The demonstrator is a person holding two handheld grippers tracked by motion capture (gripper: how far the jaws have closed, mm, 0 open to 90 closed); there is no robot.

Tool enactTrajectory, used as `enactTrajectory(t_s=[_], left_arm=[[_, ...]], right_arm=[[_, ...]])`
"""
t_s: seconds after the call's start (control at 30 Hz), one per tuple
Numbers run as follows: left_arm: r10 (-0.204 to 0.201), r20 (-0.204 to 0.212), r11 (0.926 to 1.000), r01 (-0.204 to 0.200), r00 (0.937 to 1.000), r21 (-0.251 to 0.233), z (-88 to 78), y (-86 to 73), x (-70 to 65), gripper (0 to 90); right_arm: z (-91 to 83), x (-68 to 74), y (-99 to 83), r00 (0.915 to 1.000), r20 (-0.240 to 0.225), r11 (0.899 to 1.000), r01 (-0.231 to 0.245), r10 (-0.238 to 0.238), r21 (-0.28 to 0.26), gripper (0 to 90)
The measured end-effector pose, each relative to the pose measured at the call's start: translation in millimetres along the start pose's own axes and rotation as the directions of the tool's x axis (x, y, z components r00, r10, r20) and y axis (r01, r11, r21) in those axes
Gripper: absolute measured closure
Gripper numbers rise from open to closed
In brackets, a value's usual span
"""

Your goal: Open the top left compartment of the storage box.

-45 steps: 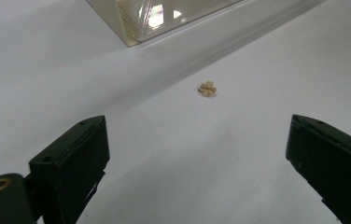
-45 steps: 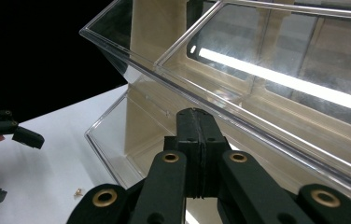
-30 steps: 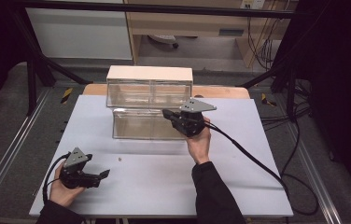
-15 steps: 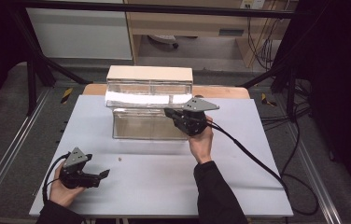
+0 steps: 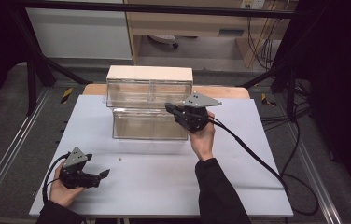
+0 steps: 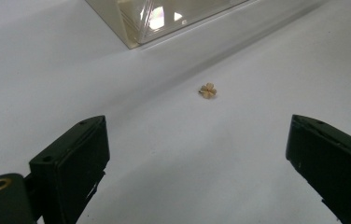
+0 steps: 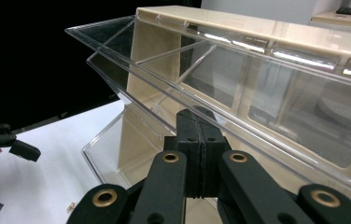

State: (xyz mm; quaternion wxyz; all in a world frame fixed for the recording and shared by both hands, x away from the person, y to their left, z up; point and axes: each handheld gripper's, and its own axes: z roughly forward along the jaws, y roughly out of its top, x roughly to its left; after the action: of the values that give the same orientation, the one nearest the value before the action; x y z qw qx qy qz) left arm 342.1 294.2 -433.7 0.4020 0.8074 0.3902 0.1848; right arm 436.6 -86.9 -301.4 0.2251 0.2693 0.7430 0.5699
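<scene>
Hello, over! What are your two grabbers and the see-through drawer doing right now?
Right hand-held gripper shut at the pulled-out clear drawer. Left hand-held gripper open, low over the table. Tiny flower-shaped bit lies ahead; nothing blocking.

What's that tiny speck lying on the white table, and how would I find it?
Start at the clear plastic drawer cabinet with a beige top at the back of the white table. Come toward the person, past the pulled-out lower drawer. The small tan clover-shaped bit lies alone on bare table there, in front of the left gripper, touching nothing.
</scene>
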Motion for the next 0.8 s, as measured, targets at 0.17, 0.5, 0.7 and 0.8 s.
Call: enactTrajectory(t_s=[0.17,0.5,0.7,0.8], left_arm=[[-0.004,0.001,1.0,0.004,1.0,-0.002,0.1,-0.1,0.3,6.2],[-0.003,0.002,1.0,0.003,1.0,-0.005,-0.3,-0.1,0.9,6.2],[0.004,-0.002,1.0,-0.004,1.0,-0.009,-1.4,0.2,0.6,6.2],[0.006,-0.002,1.0,-0.006,1.0,-0.008,-1.0,0.8,0.1,6.2]], right_arm=[[-1.6,-0.7,5.0,1.0,0.005,1.0,0.006,-0.006,-0.009,90.0],[-3.4,-3.4,18.6,0.9996,0.018,1.0,0.024,-0.024,-0.016,90.0],[-4.2,-4.3,24.1,0.9993,0.024,0.999,0.029,-0.029,-0.02,90.0],[-3.8,-4.7,25.3,0.9991,0.028,0.999,0.034,-0.033,-0.016,90.0]])
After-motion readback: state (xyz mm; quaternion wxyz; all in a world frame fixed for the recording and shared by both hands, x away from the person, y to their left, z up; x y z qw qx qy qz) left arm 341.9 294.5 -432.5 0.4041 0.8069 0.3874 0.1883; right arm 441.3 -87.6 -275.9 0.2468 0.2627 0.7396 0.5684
